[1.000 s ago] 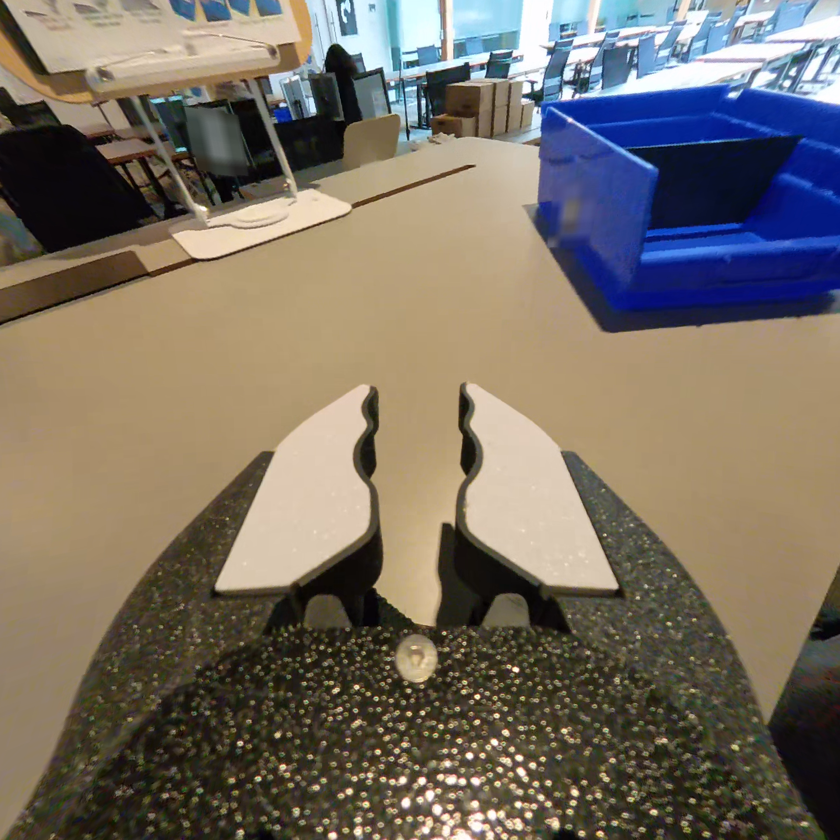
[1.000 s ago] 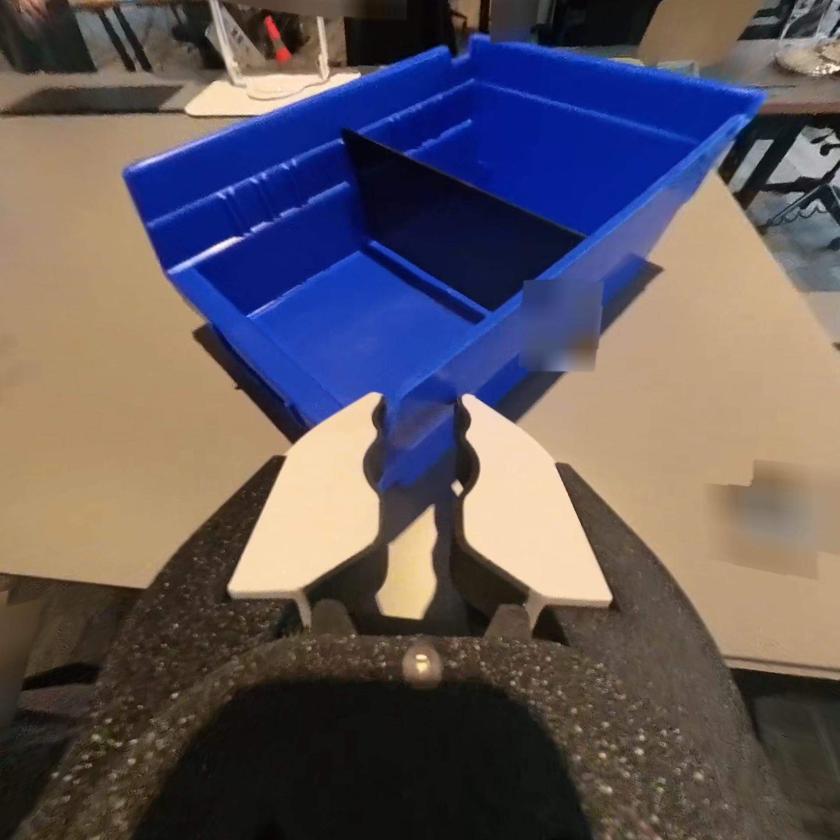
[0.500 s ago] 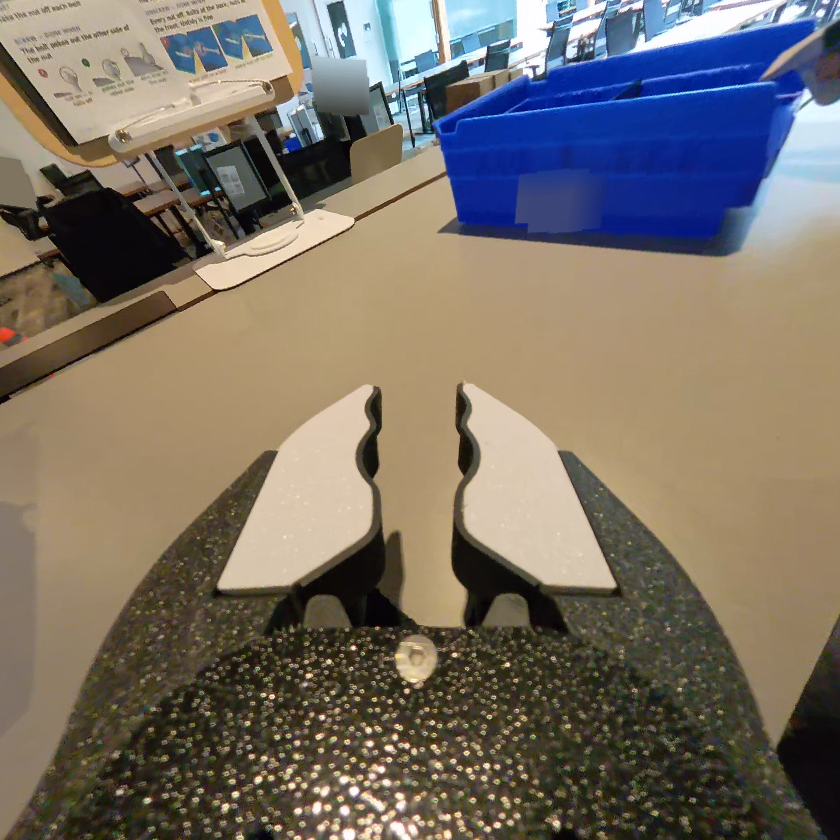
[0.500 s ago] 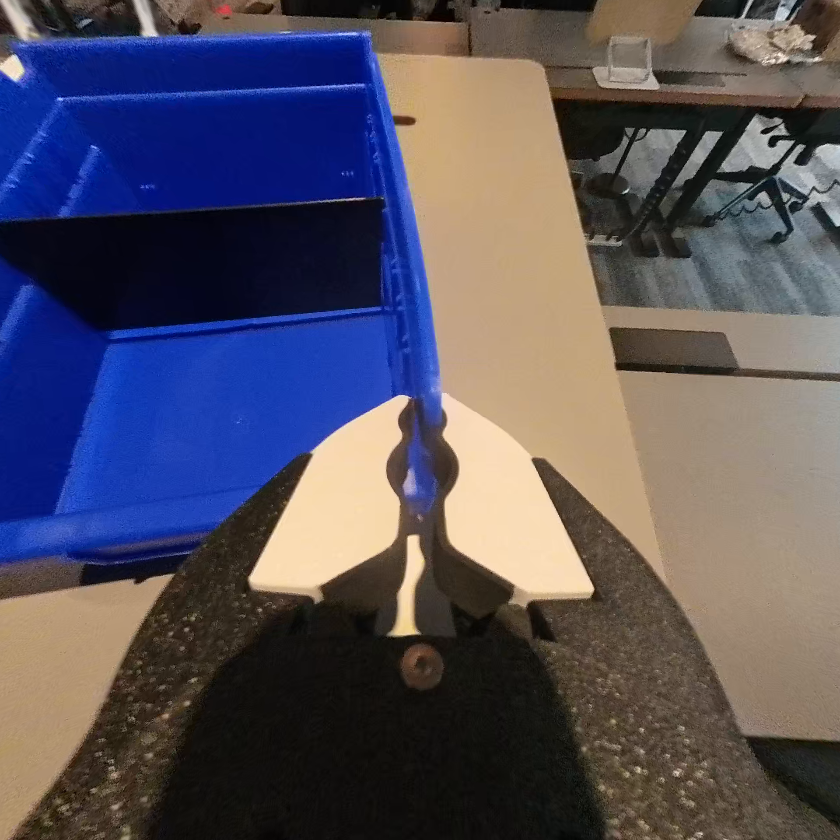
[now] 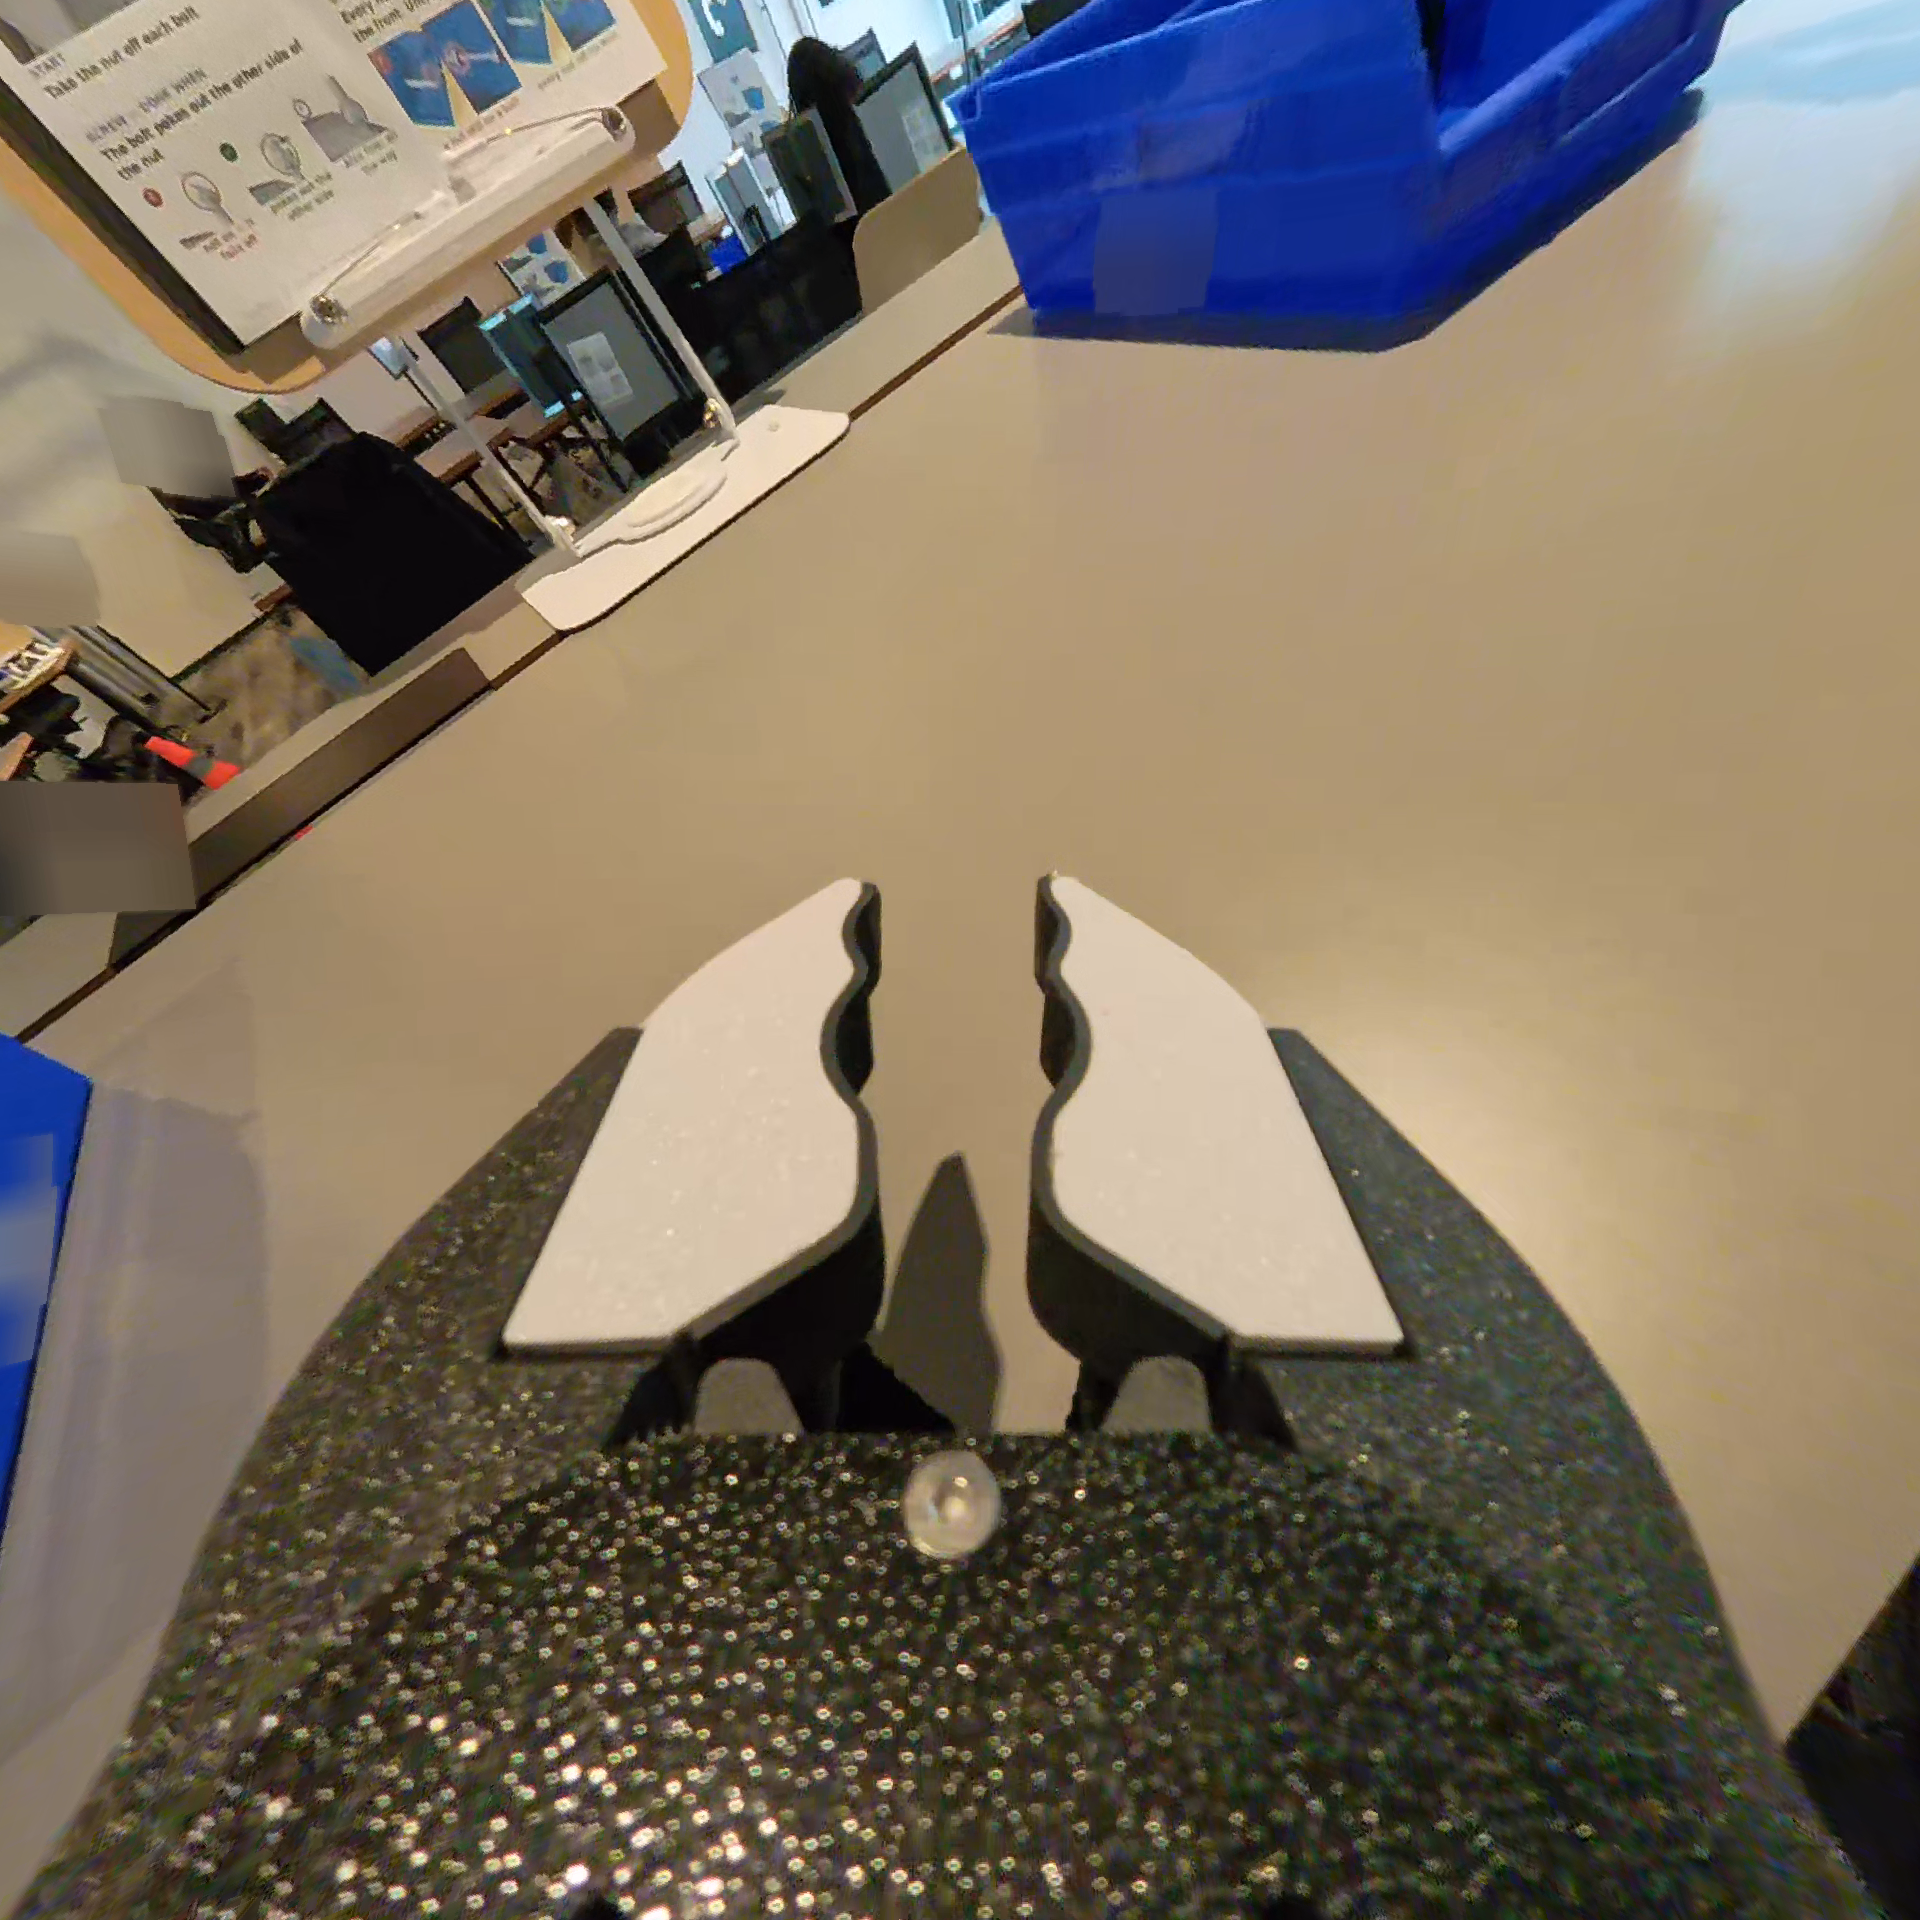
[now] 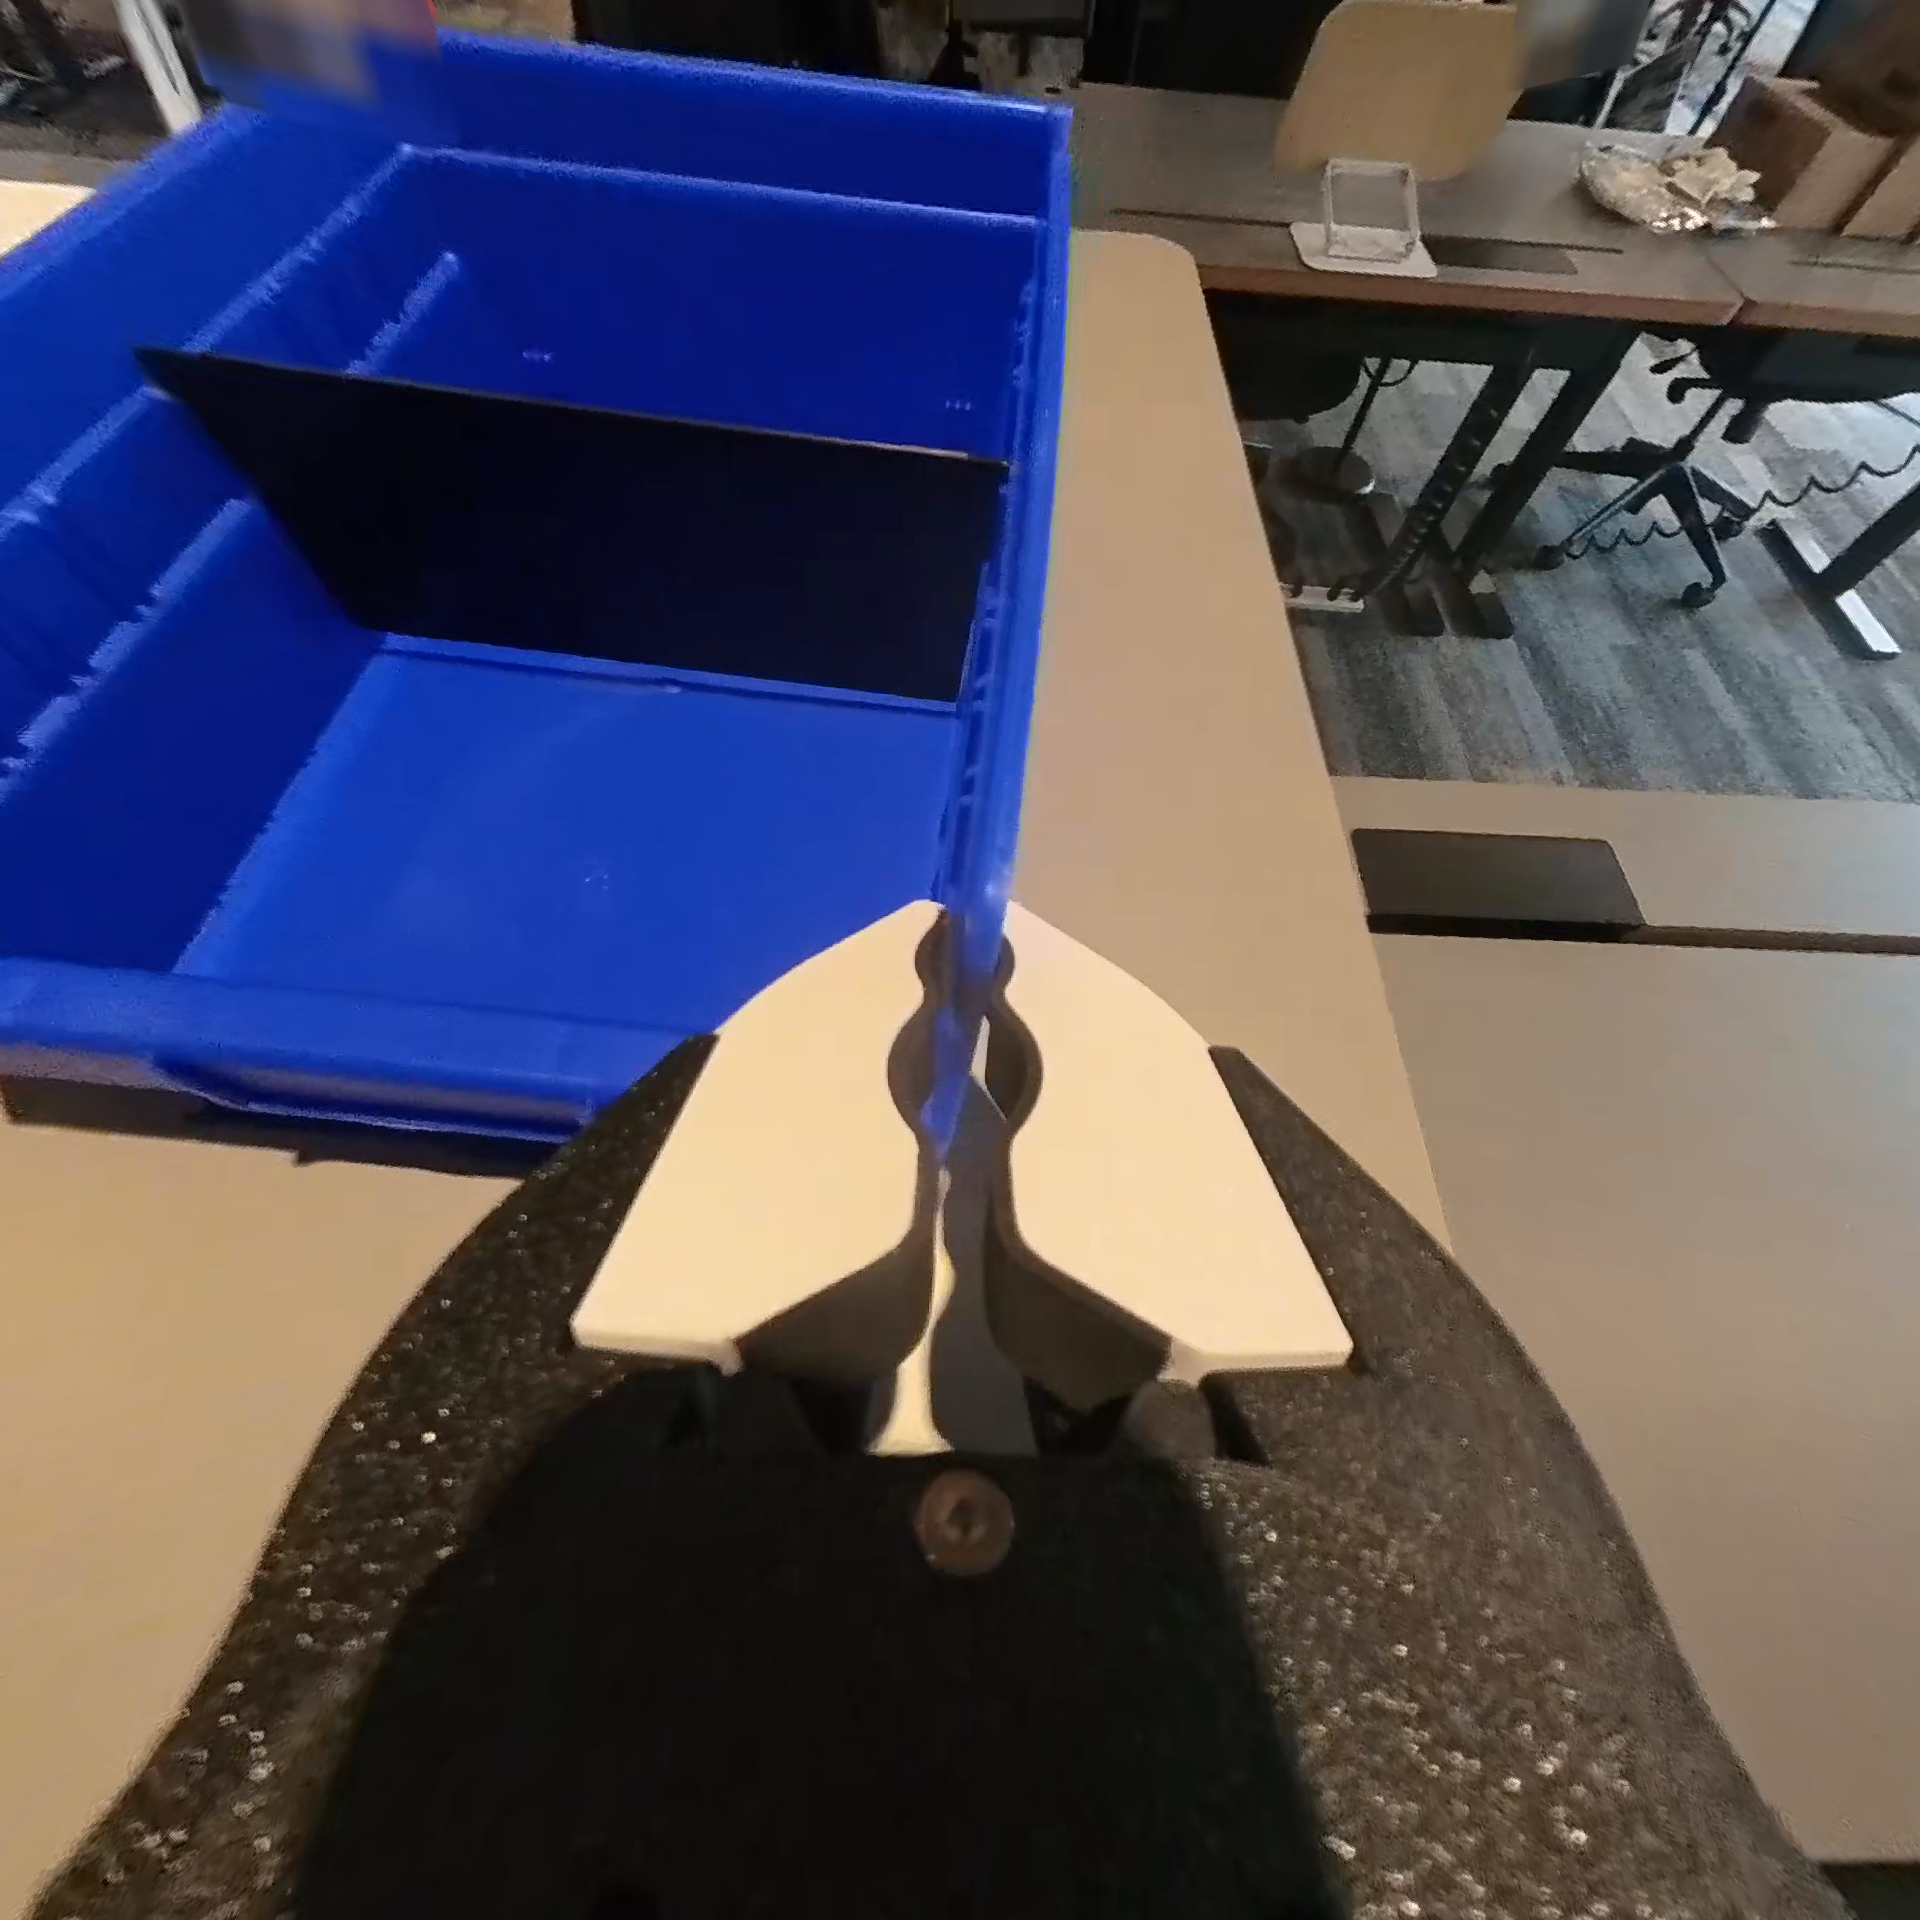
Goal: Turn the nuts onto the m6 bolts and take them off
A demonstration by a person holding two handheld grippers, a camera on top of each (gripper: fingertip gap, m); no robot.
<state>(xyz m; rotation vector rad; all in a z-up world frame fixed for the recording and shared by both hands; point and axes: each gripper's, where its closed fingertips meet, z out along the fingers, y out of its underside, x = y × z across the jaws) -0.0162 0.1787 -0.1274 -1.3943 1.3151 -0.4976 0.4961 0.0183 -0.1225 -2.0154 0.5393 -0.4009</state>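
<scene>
Right wrist view: the right tongs (image 6: 961, 940) are pressed together on the thin side wall of a blue bin (image 6: 582, 831), pinching its upper rim at the near right corner, so the wall runs straight between the two pale fingers (image 6: 790, 1164). Inside the bin a dark divider (image 6: 582, 520) stands upright across its width, splitting it into a near compartment and a far one; the floor that shows in both is bare blue plastic. The bin sits on the beige surface (image 6: 1174, 727), close to its right edge. Beyond that edge are dark desks (image 6: 1455, 260) and grey carpet.

Left wrist view: the left tongs (image 5: 958, 894) are parted with a clear gap between the fingertips, nothing between them, held low over the bare surface (image 5: 1247, 675). Well ahead, at the upper right, is the blue bin (image 5: 1247, 177). At the upper left an instruction sheet (image 5: 260, 135) is clipped on a tilted board whose white stand (image 5: 686, 509) rests at the far edge of the surface. Another blue object (image 5: 26, 1195) cuts in at the left border; what it is cannot be told.

No nuts or m6 bolts can be made out in either view.
</scene>
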